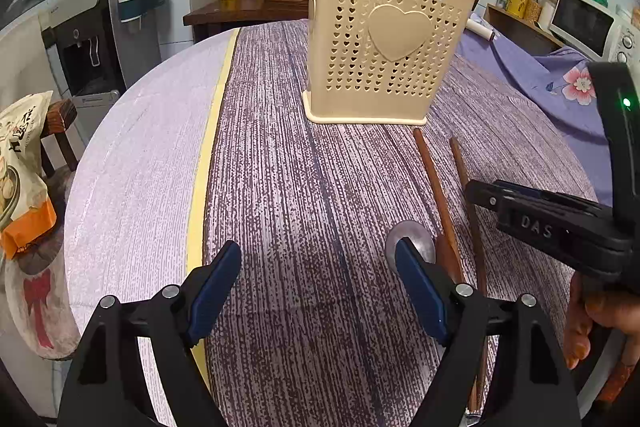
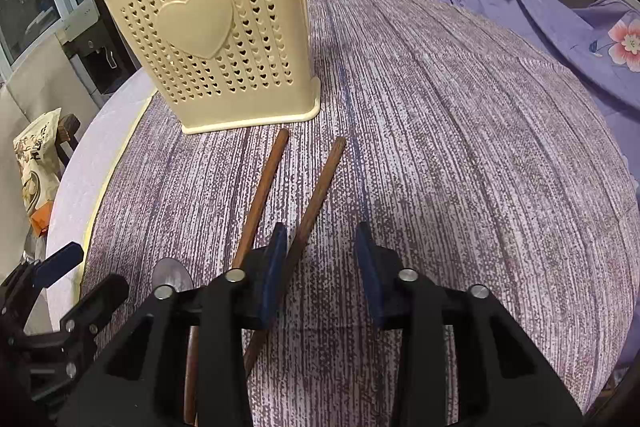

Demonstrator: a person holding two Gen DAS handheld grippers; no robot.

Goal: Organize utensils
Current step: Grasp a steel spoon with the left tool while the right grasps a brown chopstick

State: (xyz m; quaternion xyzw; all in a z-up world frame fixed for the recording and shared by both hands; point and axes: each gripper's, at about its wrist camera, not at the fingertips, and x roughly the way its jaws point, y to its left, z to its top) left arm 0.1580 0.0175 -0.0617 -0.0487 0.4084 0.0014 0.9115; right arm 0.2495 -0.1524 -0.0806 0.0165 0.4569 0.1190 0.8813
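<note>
Both the left hand-held gripper (image 1: 318, 269) and right hand-held gripper (image 2: 322, 255) hover wide open and empty over the purple streaked tabletop (image 2: 460, 147), near two brown wooden chopsticks (image 2: 320, 183) and a metal spoon (image 1: 412, 235) lying before the cream heart-perforated plastic utensil holder (image 1: 384, 43)

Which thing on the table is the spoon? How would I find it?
Find the cream heart-patterned holder standing on the purple striped tablecloth. Two brown chopsticks lie in front of it. Left of them, the spoon shows a round, shiny metal bowl, unlike the thin wooden sticks.
</note>
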